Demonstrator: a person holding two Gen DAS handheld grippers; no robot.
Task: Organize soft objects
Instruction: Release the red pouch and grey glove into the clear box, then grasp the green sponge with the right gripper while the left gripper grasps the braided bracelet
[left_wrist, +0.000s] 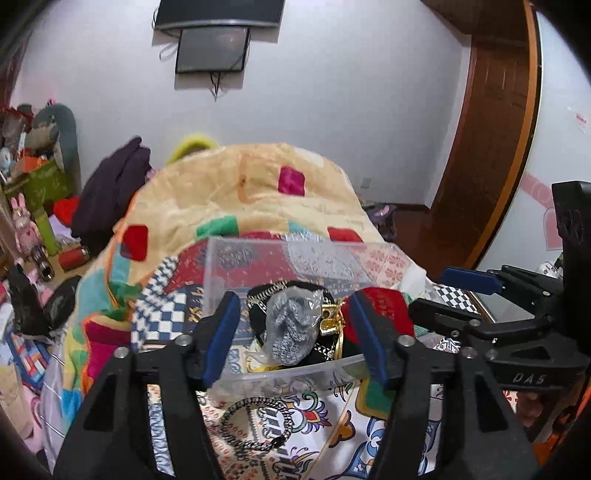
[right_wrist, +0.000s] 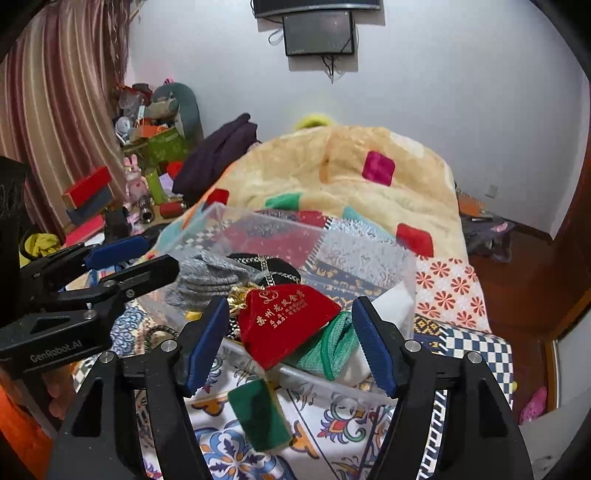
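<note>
A clear plastic box (left_wrist: 225, 258) (right_wrist: 369, 254) stands on the patterned bedspread. In it lie a grey knit item in a plastic bag (left_wrist: 291, 325) (right_wrist: 207, 277), a black pouch with chain trim (left_wrist: 269, 291) (right_wrist: 273, 269), a red velvet pouch (right_wrist: 284, 321) (left_wrist: 388, 306) and a green cloth (right_wrist: 336, 339). A green pouch (right_wrist: 258, 413) and a black chain bracelet (left_wrist: 251, 424) lie on the bedspread before the box. My left gripper (left_wrist: 291, 343) is open over the box's near rim, around the grey item without touching. My right gripper (right_wrist: 291, 347) is open, the red pouch between its fingers.
A folded yellow blanket (left_wrist: 258, 192) with coloured squares lies behind the box. A dark purple garment (left_wrist: 110, 188) and a cluttered table with boxes and toys (right_wrist: 147, 147) are at the left. A wooden door (left_wrist: 491, 129) is at the right.
</note>
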